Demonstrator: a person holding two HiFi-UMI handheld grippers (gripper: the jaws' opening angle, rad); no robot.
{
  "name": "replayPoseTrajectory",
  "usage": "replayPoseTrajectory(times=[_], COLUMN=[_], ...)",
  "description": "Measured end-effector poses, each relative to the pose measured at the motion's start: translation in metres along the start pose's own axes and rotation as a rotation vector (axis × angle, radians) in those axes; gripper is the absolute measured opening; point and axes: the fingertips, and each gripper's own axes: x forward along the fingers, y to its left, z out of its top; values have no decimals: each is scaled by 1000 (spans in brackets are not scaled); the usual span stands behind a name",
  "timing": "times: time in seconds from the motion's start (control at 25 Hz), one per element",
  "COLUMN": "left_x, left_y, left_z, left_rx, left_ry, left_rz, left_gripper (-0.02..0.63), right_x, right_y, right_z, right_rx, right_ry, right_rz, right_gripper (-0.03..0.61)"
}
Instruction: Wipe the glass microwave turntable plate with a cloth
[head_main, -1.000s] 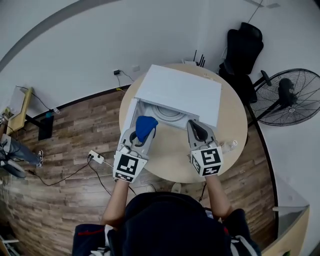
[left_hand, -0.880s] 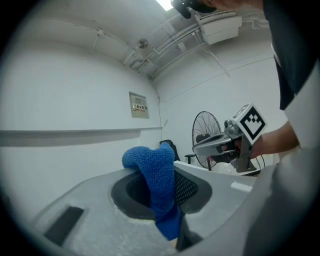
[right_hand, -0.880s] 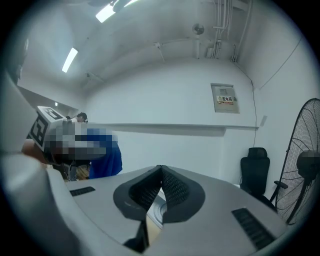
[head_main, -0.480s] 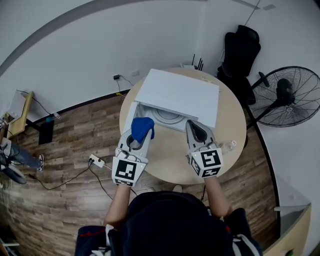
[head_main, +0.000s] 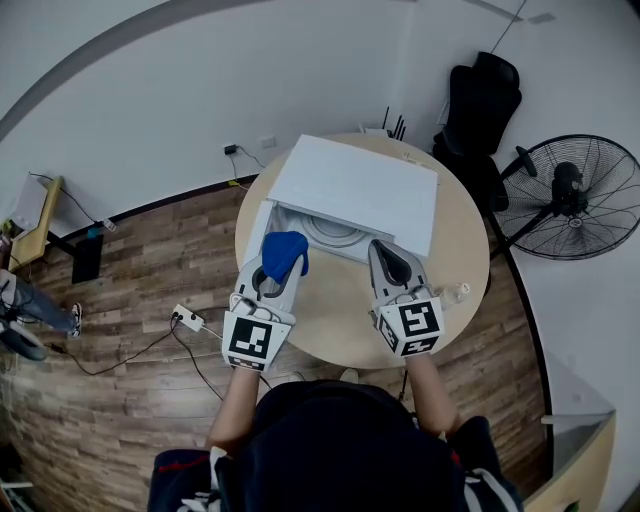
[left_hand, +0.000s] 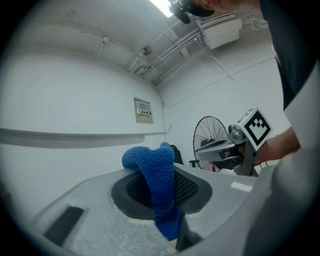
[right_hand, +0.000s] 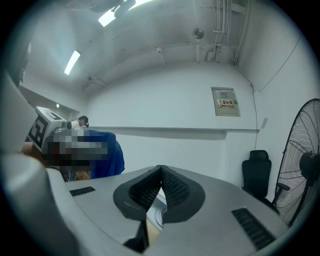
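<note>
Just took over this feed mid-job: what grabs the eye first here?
The blue cloth stands out, clamped in the left gripper in front of the white microwave on the round table. Beyond it, the glass plate shows inside the microwave. The right gripper is shut and empty, and a fan stands at far right.

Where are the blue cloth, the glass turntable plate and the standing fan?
blue cloth (head_main: 283, 253), head view, on its bunched upper fold.
glass turntable plate (head_main: 334, 232), head view, on its exposed front part.
standing fan (head_main: 566, 197), head view, on the hub of its grille.
</note>
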Motion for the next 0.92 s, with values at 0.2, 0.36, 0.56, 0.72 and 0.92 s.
replayPoseTrajectory(times=[0.2, 0.36, 0.56, 0.72, 0.92], left_x=[1, 1, 3, 4, 4], left_y=[1, 1, 0, -3, -7], left_z=[-2, -4, -5, -8, -6], left_rx=[0, -4, 0, -6, -1], left_ry=[-4, -2, -1, 3, 0], left_rz=[-6, -9, -19, -28, -41], left_gripper=[69, 69, 69, 71, 70], right_x=[4, 4, 4, 3, 1], right_y=[1, 3, 4, 4, 3], right_z=[-2, -5, -7, -9, -9], right_rx=[-9, -19, -23, -23, -30], right_ry=[7, 15, 20, 24, 26], right_rz=[0, 0, 0, -2, -1], right_gripper=[11, 11, 11, 11, 11])
